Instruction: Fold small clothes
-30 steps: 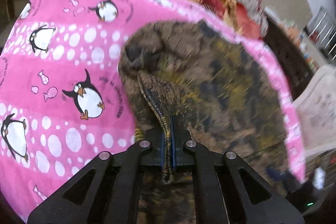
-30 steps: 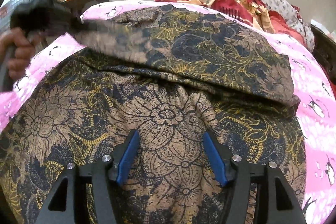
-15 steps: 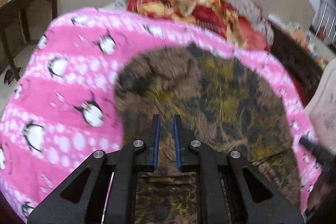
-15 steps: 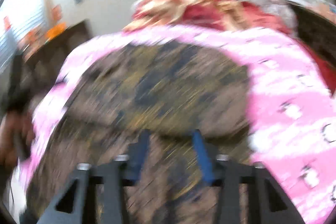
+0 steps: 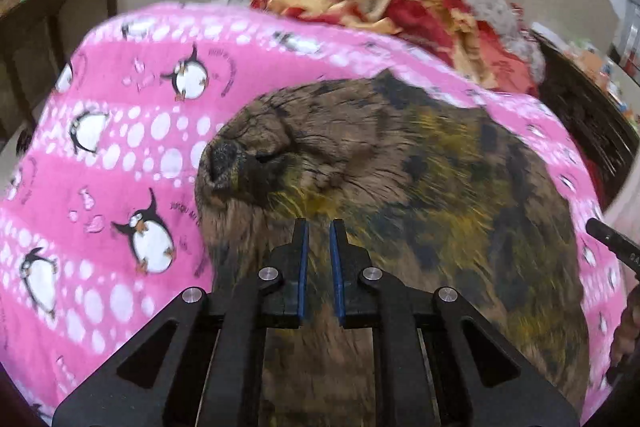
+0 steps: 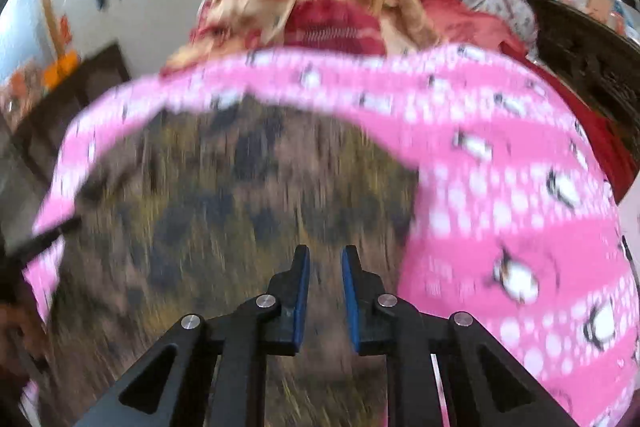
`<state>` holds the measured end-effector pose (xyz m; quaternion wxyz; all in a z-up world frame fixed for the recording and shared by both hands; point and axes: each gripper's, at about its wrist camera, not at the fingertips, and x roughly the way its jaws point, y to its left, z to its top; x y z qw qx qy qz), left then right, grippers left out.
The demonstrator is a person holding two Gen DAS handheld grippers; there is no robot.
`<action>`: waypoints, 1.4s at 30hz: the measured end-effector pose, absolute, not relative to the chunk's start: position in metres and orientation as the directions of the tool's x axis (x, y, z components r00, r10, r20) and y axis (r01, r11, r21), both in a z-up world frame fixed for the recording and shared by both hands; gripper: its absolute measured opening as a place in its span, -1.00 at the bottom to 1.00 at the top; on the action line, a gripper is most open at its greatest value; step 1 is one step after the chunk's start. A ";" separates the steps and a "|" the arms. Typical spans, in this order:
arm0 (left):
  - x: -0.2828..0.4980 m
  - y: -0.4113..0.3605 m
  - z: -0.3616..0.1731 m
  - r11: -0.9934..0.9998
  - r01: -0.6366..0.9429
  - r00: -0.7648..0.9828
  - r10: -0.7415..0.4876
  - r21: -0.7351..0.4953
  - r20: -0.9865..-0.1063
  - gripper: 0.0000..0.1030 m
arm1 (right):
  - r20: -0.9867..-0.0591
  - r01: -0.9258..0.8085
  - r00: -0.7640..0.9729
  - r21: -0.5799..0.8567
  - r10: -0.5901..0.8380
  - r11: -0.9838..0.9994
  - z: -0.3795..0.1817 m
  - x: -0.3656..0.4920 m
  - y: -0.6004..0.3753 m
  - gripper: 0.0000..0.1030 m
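Both grippers above brown patterned garment (image 5: 420, 187) on pink penguin blanket (image 5: 132, 147).
Left gripper (image 5: 319, 227) and right gripper (image 6: 323, 255) narrowly parted, gripping nothing, apparently; blurred.

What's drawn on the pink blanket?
Penguins and white dots on the pink blanket, clearest in the left wrist view.

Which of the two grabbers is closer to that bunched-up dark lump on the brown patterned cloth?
Left. The left gripper points at the bunched lump, which sits just ahead and to its left. The right gripper is over the brown cloth's far side, by its right edge.
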<state>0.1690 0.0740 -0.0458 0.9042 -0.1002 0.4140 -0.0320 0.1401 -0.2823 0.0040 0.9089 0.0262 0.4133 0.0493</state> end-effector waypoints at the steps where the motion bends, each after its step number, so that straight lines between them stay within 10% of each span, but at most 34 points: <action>1: 0.178 0.075 -0.054 0.977 -0.036 0.637 -0.140 -0.210 -0.758 -0.81 | -0.744 -0.054 0.659 0.098 0.110 0.994 0.005 0.149 -0.280 -0.70; 7: 0.180 0.084 -0.087 0.964 -0.020 0.661 -0.186 -0.265 -0.727 -0.81 | -0.781 0.003 0.621 0.085 0.065 0.996 -0.067 0.184 -0.283 -0.56; 23: 0.184 0.081 -0.089 0.964 -0.027 0.663 -0.180 -0.263 -0.726 -0.81 | -0.768 0.073 0.639 0.001 -0.046 0.997 -0.033 0.179 -0.271 -0.44; 42: 0.184 0.080 -0.089 0.966 -0.029 0.661 -0.176 -0.258 -0.729 -0.82 | -0.781 -0.267 0.584 0.073 0.222 0.961 -0.035 0.156 -0.134 -0.30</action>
